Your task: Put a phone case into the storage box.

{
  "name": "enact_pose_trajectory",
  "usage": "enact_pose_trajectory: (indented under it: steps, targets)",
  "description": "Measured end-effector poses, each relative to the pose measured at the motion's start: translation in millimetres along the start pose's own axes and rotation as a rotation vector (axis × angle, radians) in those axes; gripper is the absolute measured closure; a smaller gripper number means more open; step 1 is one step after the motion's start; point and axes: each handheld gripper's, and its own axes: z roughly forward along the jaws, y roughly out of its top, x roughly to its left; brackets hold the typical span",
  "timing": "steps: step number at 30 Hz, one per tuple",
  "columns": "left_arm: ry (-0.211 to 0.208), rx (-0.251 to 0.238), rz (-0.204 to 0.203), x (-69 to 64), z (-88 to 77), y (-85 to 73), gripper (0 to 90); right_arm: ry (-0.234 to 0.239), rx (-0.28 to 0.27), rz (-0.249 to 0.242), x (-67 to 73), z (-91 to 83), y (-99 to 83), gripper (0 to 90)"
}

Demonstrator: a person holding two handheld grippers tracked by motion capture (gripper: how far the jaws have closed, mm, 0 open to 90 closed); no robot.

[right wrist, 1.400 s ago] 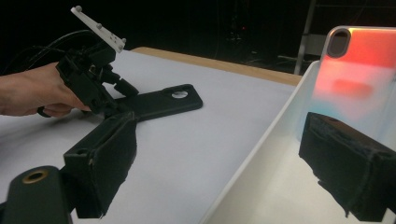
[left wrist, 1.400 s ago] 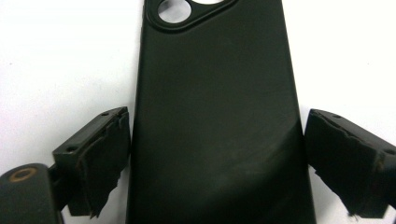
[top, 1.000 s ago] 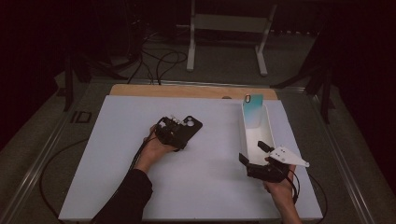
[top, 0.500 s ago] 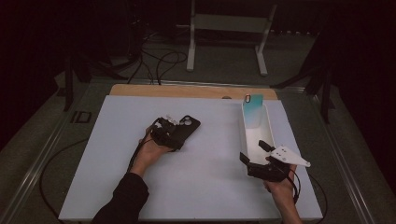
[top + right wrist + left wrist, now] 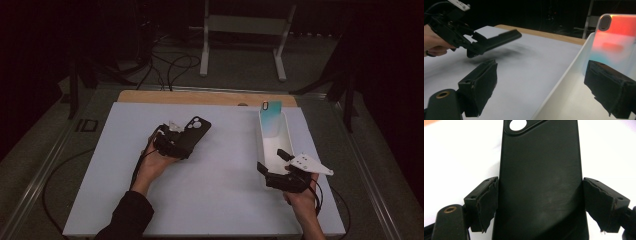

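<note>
Clamping the black phone case (image 5: 540,182) across its width, the left gripper (image 5: 172,142) holds it left of centre in the high view, long axis running up and to the right, camera cutout leading, apparently lifted off the white mat (image 5: 220,200). The white bin (image 5: 287,135), with an iridescent case (image 5: 271,114) leaning at its far end, sits right of centre. The right gripper (image 5: 280,167), jaws spread and empty, is nearer, straddling the bin's near left wall.

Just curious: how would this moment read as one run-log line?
left gripper: shut on black phone case, lifted | right gripper: open at white bin | iridescent case: in bin
</note>
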Motion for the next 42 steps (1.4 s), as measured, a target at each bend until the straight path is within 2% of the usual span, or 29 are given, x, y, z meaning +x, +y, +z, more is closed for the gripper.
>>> enact_pose_trajectory:
  steps: [6,10,18,19,23,31,42]
  targets:
    - [-0.004,-0.053,-0.001,-3.2,-12.6,-0.7,17.3,-0.003,0.011,-0.006,0.1,0.5,3.5,11.4]
    - [-0.006,-0.090,0.015,-8.4,-25.0,-1.5,17.2,0.008,0.012,-0.001,0.0,1.5,11.1,11.4]
    - [-0.001,-0.114,0.035,-14.2,-33.3,-4.1,17.1,0.027,0.017,-0.005,0.8,6.8,18.7,11.3]
    - [0.003,-0.116,0.041,-15.7,-34.5,-4.7,17.1,0.052,0.034,0.005,1.2,11.0,23.6,10.7]
    - [-0.002,-0.130,0.047,-19.6,-38.4,-6.0,17.1,0.063,0.052,0.013,0.3,16.5,28.2,10.0]
    - [-0.014,-0.179,0.086,-30.8,-51.6,-6.6,17.0,0.089,0.081,0.046,0.3,28.0,36.5,9.6]
    - [-0.038,-0.231,0.137,-50.1,-62.1,-7.5,16.9,0.122,0.099,0.046,8.4,40.0,53.8,9.6]
